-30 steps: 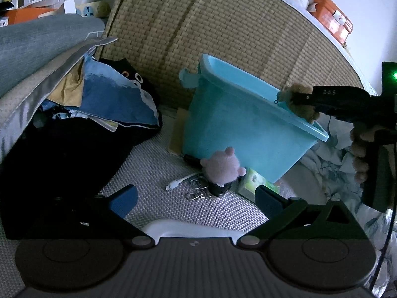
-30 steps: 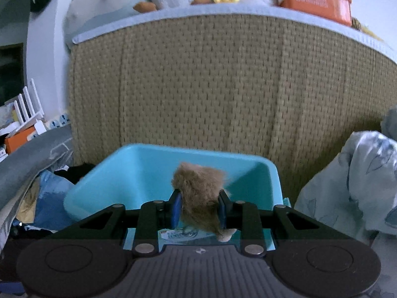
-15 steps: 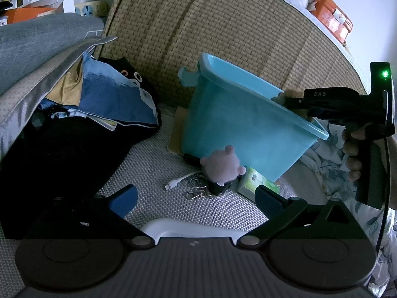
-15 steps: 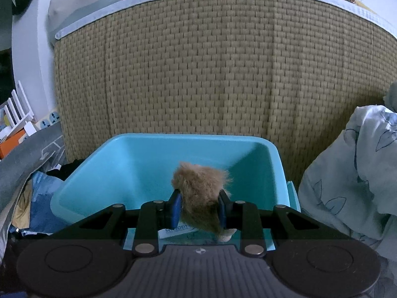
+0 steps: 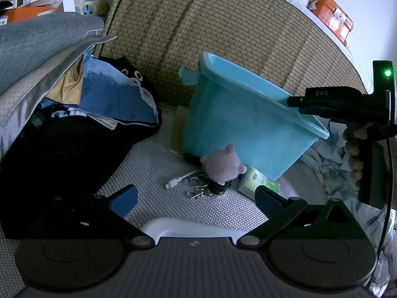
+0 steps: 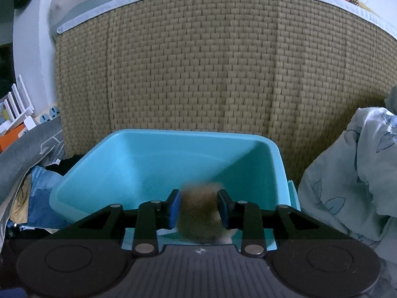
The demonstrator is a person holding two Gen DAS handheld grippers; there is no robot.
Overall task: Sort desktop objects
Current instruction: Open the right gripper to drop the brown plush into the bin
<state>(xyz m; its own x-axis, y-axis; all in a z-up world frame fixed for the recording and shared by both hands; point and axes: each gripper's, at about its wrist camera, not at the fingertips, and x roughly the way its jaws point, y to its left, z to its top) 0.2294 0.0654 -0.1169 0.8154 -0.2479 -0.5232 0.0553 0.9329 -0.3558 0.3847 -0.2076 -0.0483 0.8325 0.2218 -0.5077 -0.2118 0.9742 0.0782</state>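
R gripper [image 6: 198,208]: over the bin [image 6: 158,164], near its front rim, lower centre of the right wrist view. Pads [image 6: 173,207] part-way apart, w/ brown plush [image 6: 199,213] between them. Plush is blurred; can't tell if pads actually press it or it's loose. In the left wrist view the R gripper [image 5: 295,101] shows at right of frame, tip above the bin's [image 5: 238,126] right rim; plush not seen there.
L gripper [image 5: 196,198]: wide apart, nothing between pads, bottom centre of frame. Low over the mat [image 5: 148,164], touching nothing.
Bin: blue plastic, open top, back against the wicker board [image 6: 211,74]. Inside mostly bare as far as seen; a printed item shows under the R gripper, partly hidden.
Pink plush [image 5: 223,164]: on the mat, against the bin's front wall, centre of left wrist view. Keyrings [image 5: 197,186] and a dark fob just below it, white plug [image 5: 176,181] just left.
Green pack [image 5: 258,181]: on the mat at the bin's lower right corner, just beside the L gripper's right pad.
Edges: clothes pile [image 5: 94,104] crowds the left side; floral sheet [image 6: 347,173] sits close to the bin's right wall.
Open room: bare strip of mat between clothes pile and bin, ahead of the L gripper.
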